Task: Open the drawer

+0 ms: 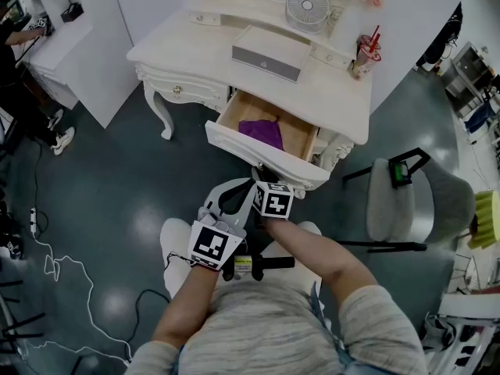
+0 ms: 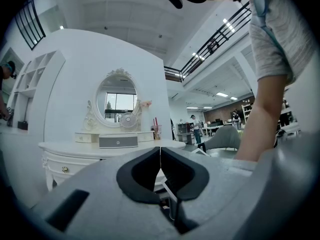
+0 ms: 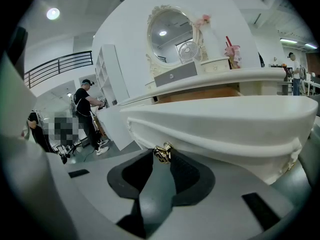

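In the head view the middle drawer [image 1: 300, 135] of a white dressing table [image 1: 328, 92] stands pulled out, with a purple cloth [image 1: 262, 133] lying inside. My right gripper [image 1: 260, 181] is at the drawer's curved front [image 3: 220, 124], and its pads close on the small gold knob [image 3: 163, 153]. My left gripper [image 1: 226, 192] hovers just left of it, below the drawer front. Its jaws are shut tip to tip [image 2: 160, 158] with nothing between them, and it points level at the table.
On the tabletop stand a grey box [image 1: 267, 55], a small fan [image 1: 307, 6] and a pink drink cup [image 1: 365, 55]. A grey chair [image 1: 406, 198] stands to the right of the drawer. A person [image 1: 19, 69] works at a white shelf unit on the far left; cables [image 1: 55, 272] trail across the floor.
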`<move>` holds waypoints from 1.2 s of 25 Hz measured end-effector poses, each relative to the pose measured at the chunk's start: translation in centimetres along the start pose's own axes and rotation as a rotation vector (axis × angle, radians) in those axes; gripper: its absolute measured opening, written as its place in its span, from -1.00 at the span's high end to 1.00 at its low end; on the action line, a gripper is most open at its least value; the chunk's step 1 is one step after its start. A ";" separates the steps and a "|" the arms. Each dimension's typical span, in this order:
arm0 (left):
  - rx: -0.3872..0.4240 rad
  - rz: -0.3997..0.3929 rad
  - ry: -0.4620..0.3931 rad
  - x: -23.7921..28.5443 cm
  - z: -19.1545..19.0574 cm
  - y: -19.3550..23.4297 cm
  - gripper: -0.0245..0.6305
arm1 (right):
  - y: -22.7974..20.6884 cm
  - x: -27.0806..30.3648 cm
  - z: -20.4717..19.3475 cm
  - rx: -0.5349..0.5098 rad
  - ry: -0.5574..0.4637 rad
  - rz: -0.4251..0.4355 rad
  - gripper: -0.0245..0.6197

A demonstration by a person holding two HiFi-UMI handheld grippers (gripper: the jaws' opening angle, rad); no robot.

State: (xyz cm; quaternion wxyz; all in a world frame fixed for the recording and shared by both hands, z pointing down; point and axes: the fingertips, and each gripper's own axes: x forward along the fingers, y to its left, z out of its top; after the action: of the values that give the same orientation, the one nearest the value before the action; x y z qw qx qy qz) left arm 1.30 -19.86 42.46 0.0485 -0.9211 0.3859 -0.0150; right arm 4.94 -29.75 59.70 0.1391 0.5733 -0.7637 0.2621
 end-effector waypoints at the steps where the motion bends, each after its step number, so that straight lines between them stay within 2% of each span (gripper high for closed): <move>1: -0.001 0.001 0.000 -0.1 0.0 -0.1 0.88 | 0.1 -0.1 -0.1 -0.002 0.001 0.001 0.60; 30: 0.015 0.027 0.025 -1.4 -0.3 -1.3 0.88 | 1.8 -2.0 -1.8 -0.023 0.002 0.036 0.62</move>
State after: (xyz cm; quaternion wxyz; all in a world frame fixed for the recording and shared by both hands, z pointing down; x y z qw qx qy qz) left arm 1.16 -17.98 42.91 0.0507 -0.9152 0.3988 -0.0286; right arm 3.70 -26.75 59.74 0.1420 0.5576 -0.7766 0.2564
